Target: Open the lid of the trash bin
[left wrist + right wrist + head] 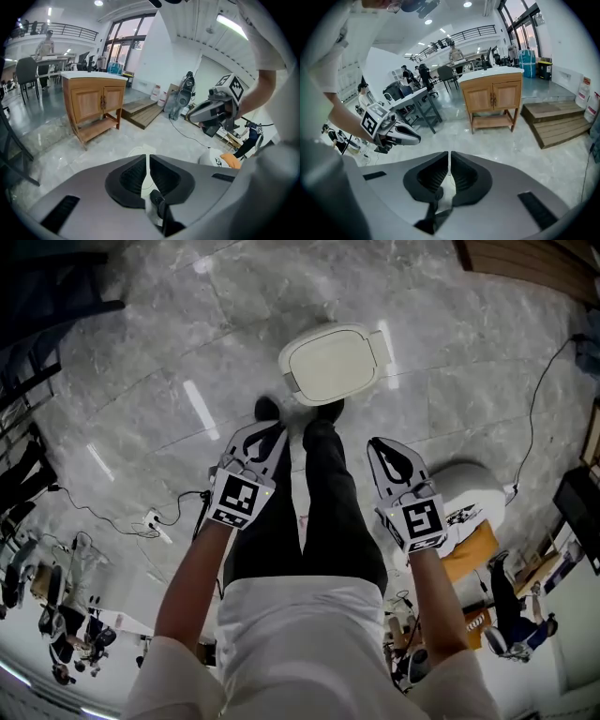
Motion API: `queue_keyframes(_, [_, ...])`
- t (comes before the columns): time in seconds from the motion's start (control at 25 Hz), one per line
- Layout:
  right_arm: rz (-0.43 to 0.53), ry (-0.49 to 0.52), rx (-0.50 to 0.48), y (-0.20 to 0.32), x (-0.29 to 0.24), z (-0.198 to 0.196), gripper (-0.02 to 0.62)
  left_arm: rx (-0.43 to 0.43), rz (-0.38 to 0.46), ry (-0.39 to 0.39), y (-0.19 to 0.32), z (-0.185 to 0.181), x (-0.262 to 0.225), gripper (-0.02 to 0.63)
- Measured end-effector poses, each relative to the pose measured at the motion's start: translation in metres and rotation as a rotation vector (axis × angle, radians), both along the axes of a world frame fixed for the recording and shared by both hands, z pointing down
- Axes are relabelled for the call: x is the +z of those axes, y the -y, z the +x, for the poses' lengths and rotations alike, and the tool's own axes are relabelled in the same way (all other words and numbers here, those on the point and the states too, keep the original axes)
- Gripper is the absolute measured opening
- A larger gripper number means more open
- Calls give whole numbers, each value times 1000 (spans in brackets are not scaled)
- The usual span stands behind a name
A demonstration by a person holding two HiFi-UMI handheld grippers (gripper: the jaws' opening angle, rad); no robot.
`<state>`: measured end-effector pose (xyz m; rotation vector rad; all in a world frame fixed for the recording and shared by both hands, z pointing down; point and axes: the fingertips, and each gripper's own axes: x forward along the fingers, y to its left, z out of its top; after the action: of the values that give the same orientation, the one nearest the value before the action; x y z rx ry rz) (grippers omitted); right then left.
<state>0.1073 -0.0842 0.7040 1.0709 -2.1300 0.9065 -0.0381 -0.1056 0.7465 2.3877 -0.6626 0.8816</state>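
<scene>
Both arms reach out front, left forearm [187, 587] and right forearm [438, 610] bare and roughly parallel. Left gripper [270, 431]: jaws together, nothing between them, pointing away and down. Right gripper [378, 448]: same, jaws closed, empty, tilted down. Marker cubes face up toward the head. Grippers sit well apart, the left tip slightly farther out.

no legible txt, print on white dome [473, 486] too blurry
</scene>
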Motion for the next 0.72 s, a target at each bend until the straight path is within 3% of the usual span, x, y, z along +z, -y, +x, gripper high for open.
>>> queue_keyframes(0.28, [-24,32,-17,11,50,2,35,16,-18,54,1,10,59,23])
queue_keyframes(0.72, [-83,90,-26,3,121,-14,35,140,-58,200,-12,8,164,52])
